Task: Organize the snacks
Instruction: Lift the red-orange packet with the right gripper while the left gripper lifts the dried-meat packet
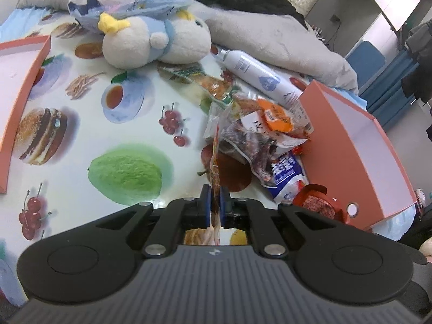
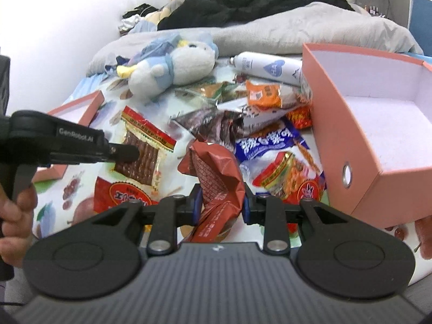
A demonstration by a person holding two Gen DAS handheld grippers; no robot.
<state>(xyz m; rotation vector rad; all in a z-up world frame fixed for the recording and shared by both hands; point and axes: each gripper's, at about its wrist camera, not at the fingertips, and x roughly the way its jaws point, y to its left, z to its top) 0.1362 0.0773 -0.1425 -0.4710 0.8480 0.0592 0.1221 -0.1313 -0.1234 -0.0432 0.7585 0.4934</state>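
My left gripper (image 1: 215, 192) is shut on a thin flat packet (image 1: 215, 162), seen edge-on between the blue pads. In the right wrist view the same left gripper (image 2: 131, 153) comes in from the left. The flat packet of brown sticks (image 2: 147, 145) it grips hangs above the printed cloth. My right gripper (image 2: 220, 193) is shut on a crumpled red-brown foil packet (image 2: 216, 172), held above the cloth. A heap of snack packets (image 2: 262, 132) lies beyond it, beside an open orange box (image 2: 378, 113). The left wrist view shows the snack heap (image 1: 259, 137) and the orange box (image 1: 351, 148) to the right.
A blue-and-white plush toy (image 1: 154, 46) and a white spray bottle (image 1: 259, 78) lie at the back of the food-print cloth (image 1: 108, 140). An orange box lid (image 1: 24, 81) sits at the left. Grey bedding and dark clothes pile up behind. A person's hand (image 2: 16, 213) grips the left handle.
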